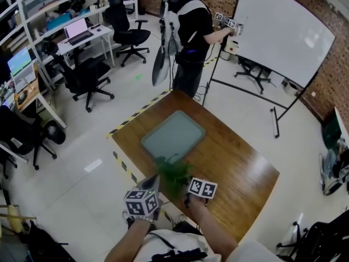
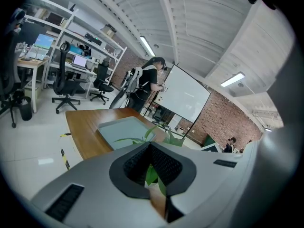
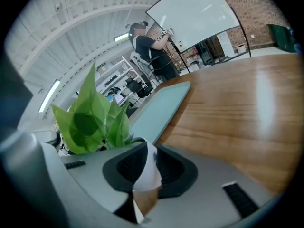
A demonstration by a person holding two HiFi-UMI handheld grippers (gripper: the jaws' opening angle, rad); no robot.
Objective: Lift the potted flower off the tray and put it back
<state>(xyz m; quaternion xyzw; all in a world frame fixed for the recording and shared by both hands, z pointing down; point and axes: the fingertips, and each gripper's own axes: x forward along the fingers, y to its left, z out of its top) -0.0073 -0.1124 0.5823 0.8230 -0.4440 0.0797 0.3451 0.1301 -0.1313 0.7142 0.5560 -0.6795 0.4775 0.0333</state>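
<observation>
The potted flower, green leaves in a white pot, is off the grey-green tray, by the wooden table's near edge. I cannot tell whether it rests on the wood. My right gripper is at its right side. In the right gripper view its jaws pinch the pot's white rim, with the leaves just left. My left gripper is at the plant's left side. Its jaws stand close together, and a leaf shows in the narrow slit. Any grip there is unclear.
A person stands beyond the table at a whiteboard. Office chairs and desks with laptops line the far left. Yellow-black tape marks the floor along the table's left side.
</observation>
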